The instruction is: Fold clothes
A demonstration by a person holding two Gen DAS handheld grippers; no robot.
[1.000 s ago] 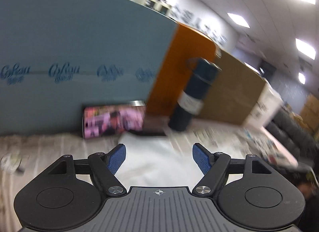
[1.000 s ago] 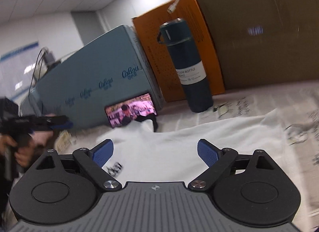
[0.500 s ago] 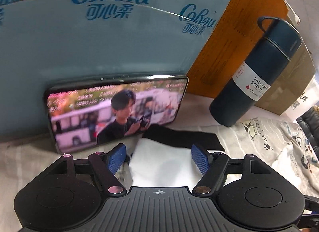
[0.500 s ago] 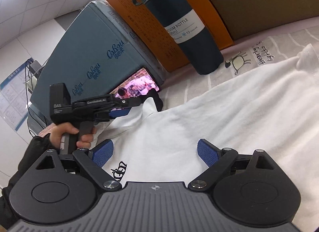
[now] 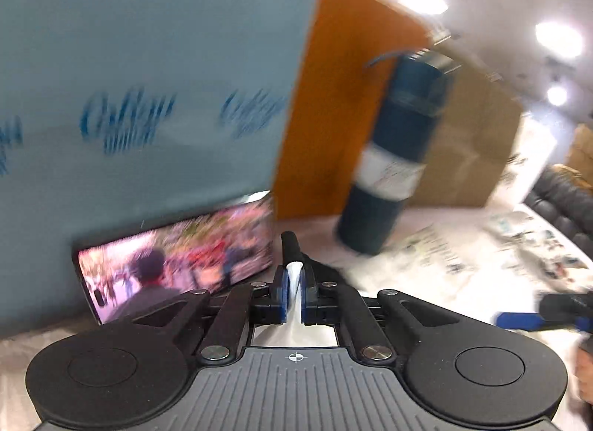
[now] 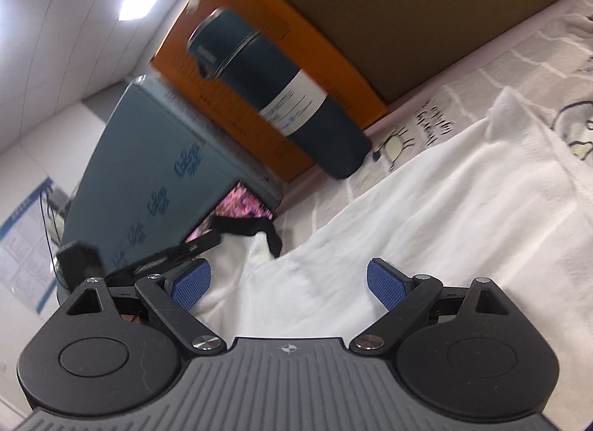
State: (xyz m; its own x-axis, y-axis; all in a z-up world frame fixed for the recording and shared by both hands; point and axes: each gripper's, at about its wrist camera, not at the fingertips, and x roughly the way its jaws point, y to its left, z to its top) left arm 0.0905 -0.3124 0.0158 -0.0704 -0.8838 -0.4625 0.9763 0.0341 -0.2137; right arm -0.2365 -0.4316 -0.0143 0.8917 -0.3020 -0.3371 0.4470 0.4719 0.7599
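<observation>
A white T-shirt [image 6: 426, 216] with a black collar [image 6: 255, 227] lies on the patterned cloth. My left gripper [image 5: 294, 282] is shut on the white T-shirt near its collar, a strip of fabric [image 5: 294, 275] pinched between the blue pads, lifted a little. It also shows in the right wrist view [image 6: 174, 257] at the left. My right gripper [image 6: 289, 282] is open and empty just above the shirt's middle. In the left wrist view the right gripper's blue fingers [image 5: 519, 320] show at the right edge.
A dark blue vacuum bottle [image 6: 292, 105] stands behind the shirt. A phone [image 5: 178, 264] playing video leans on a light blue box [image 5: 129, 97]. An orange box [image 5: 333, 116] and a brown carton [image 6: 389, 5] line the back.
My left gripper closed on the shirt by the collar and lifted it. My right gripper tilted and came lower over the shirt, staying open.
</observation>
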